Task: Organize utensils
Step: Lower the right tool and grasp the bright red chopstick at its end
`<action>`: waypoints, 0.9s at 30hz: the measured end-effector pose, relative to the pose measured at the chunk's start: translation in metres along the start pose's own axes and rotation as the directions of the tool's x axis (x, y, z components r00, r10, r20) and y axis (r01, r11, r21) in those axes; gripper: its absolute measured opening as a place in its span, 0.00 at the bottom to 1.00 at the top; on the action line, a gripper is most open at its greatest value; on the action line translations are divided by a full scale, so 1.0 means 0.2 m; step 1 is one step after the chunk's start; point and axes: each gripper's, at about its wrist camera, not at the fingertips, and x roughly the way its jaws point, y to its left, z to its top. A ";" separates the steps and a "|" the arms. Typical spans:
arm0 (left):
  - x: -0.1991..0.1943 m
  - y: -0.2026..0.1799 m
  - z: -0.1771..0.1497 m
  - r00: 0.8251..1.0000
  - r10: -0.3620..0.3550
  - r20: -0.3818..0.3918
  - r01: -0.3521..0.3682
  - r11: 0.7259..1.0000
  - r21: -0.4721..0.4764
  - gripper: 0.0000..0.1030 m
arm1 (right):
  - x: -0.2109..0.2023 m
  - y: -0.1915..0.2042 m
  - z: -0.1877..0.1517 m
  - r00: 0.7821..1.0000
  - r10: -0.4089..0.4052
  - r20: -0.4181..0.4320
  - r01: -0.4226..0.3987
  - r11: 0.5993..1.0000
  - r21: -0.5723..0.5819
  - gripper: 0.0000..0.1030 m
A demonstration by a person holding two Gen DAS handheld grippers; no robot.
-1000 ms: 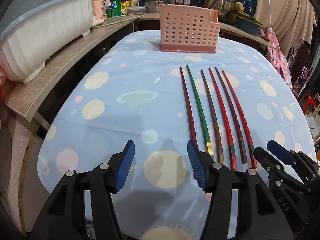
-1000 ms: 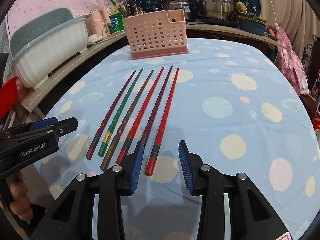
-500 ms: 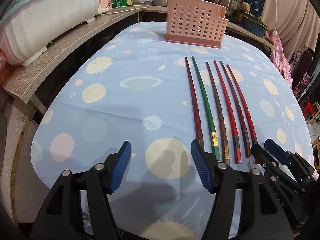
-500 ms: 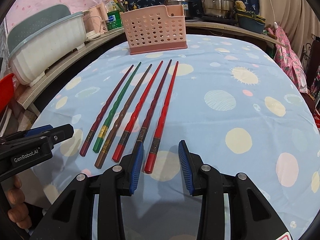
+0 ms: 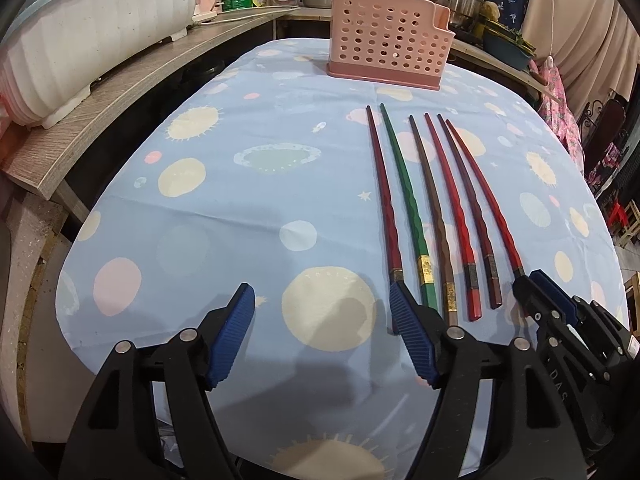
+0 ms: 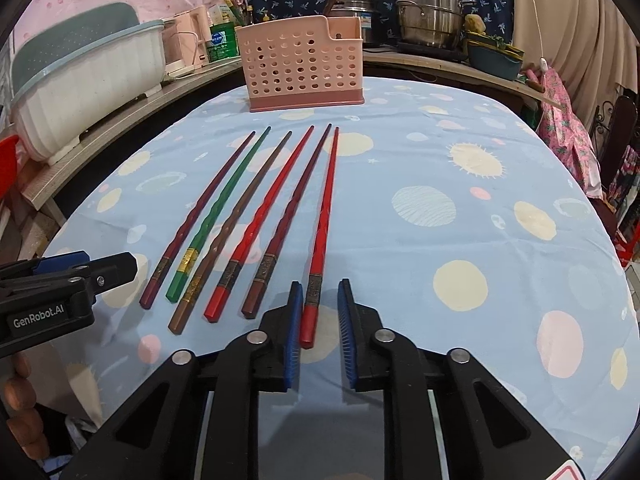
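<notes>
Right gripper point(image 6: 318, 312) fingers apart, straddling 1 red chopstick point(image 6: 322, 232) — left gripper point(image 5: 322, 320) fingers wide.

Six chopsticks point(image 6: 248, 216) lie side by side on the bench point(image 6: 460, 184), tips toward the utensil basket point(image 6: 302, 66) standing behind them. The right gripper point(image 6: 318, 332) straddles the rightmost chopstick's point(image 6: 322, 228) near end; the left gripper point(image 5: 322, 336) sits left of the row.

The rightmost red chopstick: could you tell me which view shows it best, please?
The right wrist view: the red chopstick lies whole, its butt between the open right gripper fingers. In the left wrist view that gripper hides its butt.
</notes>
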 end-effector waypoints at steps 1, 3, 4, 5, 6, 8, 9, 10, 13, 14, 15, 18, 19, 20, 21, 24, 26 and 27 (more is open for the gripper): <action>0.00 -0.01 0.00 1.000 -0.001 -0.001 0.001 1.000 0.002 0.65 | 0.00 -0.01 0.00 1.000 0.001 0.000 -0.001 1.000 0.005 0.09; 0.01 -0.02 0.00 1.000 -0.005 -0.004 0.005 1.000 0.007 0.65 | 0.00 -0.03 0.00 1.000 0.003 0.000 -0.003 1.000 0.017 0.06; 0.01 -0.03 -0.01 1.000 -0.007 -0.005 0.007 1.000 0.011 0.65 | 0.00 -0.04 0.00 1.000 0.004 0.000 -0.004 1.000 0.023 0.06; 0.01 -0.04 -0.01 1.000 -0.008 -0.005 0.008 1.000 0.015 0.65 | 0.00 -0.05 0.00 1.000 0.002 0.001 -0.002 1.000 0.027 0.06; 0.02 -0.04 -0.01 1.000 -0.010 -0.006 0.010 1.000 0.017 0.65 | -0.01 -0.05 0.00 1.000 0.001 0.002 -0.001 1.000 0.030 0.06; 0.03 -0.05 -0.01 1.000 -0.015 -0.011 0.015 1.000 0.020 0.65 | -0.01 -0.06 -0.01 1.000 -0.001 0.003 0.001 0.999 0.036 0.06; 0.04 -0.06 -0.01 1.000 -0.019 -0.015 0.019 1.000 0.020 0.65 | -0.01 -0.07 -0.01 1.000 0.000 0.004 0.000 0.999 0.039 0.06; 0.05 -0.06 -0.01 1.000 -0.022 -0.018 0.023 1.000 0.018 0.65 | -0.02 -0.07 -0.01 1.000 0.000 0.004 0.000 0.999 0.040 0.06; 0.07 -0.08 -0.01 0.999 -0.025 -0.020 0.025 0.999 0.022 0.65 | -0.02 -0.07 -0.02 1.000 0.001 0.006 -0.001 0.999 0.041 0.06; 0.07 -0.09 -0.01 1.000 -0.020 -0.018 0.020 0.999 0.026 0.65 | -0.02 -0.07 -0.02 1.000 0.001 0.006 -0.001 0.999 0.041 0.06; 0.08 -0.09 -0.01 1.000 -0.017 -0.017 0.017 0.999 0.029 0.65 | -0.02 -0.07 -0.02 1.000 0.001 0.007 -0.001 0.999 0.042 0.06; 0.09 -0.11 -0.01 1.000 0.003 -0.007 -0.002 0.999 0.043 0.63 | -0.02 -0.07 -0.02 1.000 0.001 0.008 -0.001 0.999 0.042 0.07; 0.09 -0.11 -0.01 1.000 0.006 -0.003 -0.006 0.999 0.046 0.62 | -0.02 -0.07 -0.02 1.000 0.000 0.010 -0.001 0.999 0.042 0.07; 0.09 -0.12 -0.01 1.000 0.010 -0.001 -0.010 0.999 0.049 0.61 | -0.02 -0.07 -0.02 1.000 -0.001 0.011 0.000 0.999 0.041 0.07; 0.09 -0.12 -0.01 1.000 0.018 0.003 -0.018 0.998 0.052 0.60 | -0.02 -0.07 -0.02 1.000 -0.002 0.011 0.001 0.999 0.041 0.07; 0.09 -0.12 -0.01 1.000 0.026 0.008 -0.027 0.998 0.057 0.55 | -0.02 -0.07 -0.02 1.000 -0.003 0.013 0.002 0.999 0.040 0.07; 0.09 -0.12 -0.01 0.999 0.031 0.010 -0.032 0.998 0.059 0.49 | -0.02 -0.07 -0.02 1.000 -0.003 0.013 0.002 0.999 0.040 0.07; 0.09 -0.12 0.00 0.999 0.030 0.011 -0.031 0.998 0.059 0.46 | -0.02 -0.07 -0.02 1.000 -0.003 0.012 0.002 0.999 0.040 0.07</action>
